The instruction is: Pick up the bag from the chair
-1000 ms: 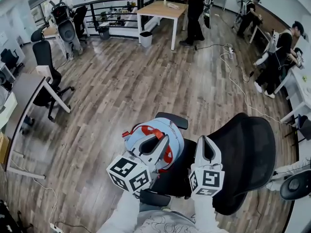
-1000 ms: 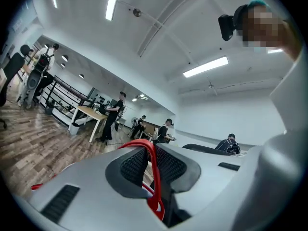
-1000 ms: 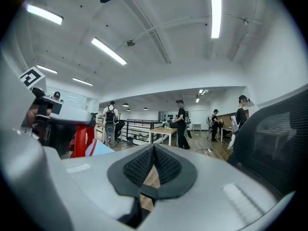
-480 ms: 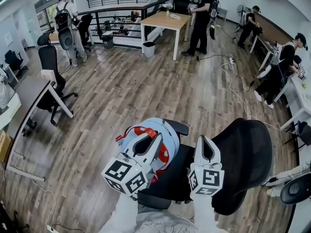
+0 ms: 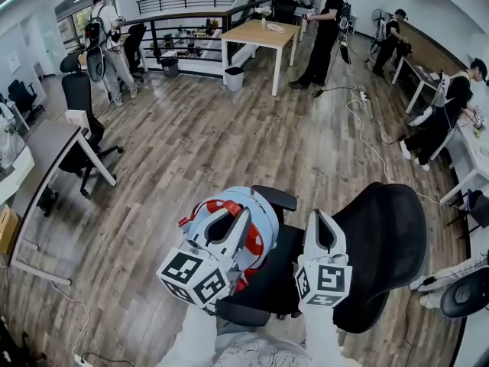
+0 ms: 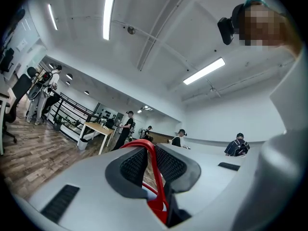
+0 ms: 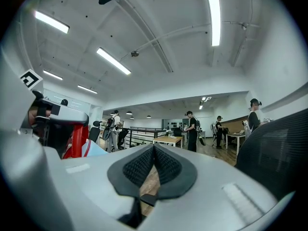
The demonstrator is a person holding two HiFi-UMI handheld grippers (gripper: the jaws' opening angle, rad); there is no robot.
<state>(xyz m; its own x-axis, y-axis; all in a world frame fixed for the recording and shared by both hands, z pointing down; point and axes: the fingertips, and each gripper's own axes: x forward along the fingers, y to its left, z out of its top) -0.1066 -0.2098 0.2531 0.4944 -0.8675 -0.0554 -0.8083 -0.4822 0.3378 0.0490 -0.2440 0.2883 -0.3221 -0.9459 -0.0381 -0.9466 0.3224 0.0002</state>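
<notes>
A light-blue bag [image 5: 263, 211] with a red strap [image 5: 226, 206] is at the left side of the black office chair [image 5: 382, 239], above its seat and armrest [image 5: 273, 196]. My left gripper [image 5: 244, 214] is shut on the red strap [image 6: 154, 177], which runs between its pads in the left gripper view. Whether the bag still touches the seat is hidden. My right gripper [image 5: 317, 219] is held over the seat to the right of the bag, shut with nothing in it [image 7: 154, 150]. In the right gripper view the bag [image 7: 94, 148] shows at left and the chair back [image 7: 281, 148] at right.
Wooden floor [image 5: 199, 144] stretches ahead. A grey desk [image 5: 46, 140] and another office chair [image 5: 80, 102] stand at left. A wooden table [image 5: 260, 33] and a bin [image 5: 234, 77] are farther off. Several people stand around, and cables [image 5: 374, 136] lie on the floor at right.
The bag and my left gripper have shifted slightly left and toward me. The right gripper has barely moved. People in the background have walked on.
</notes>
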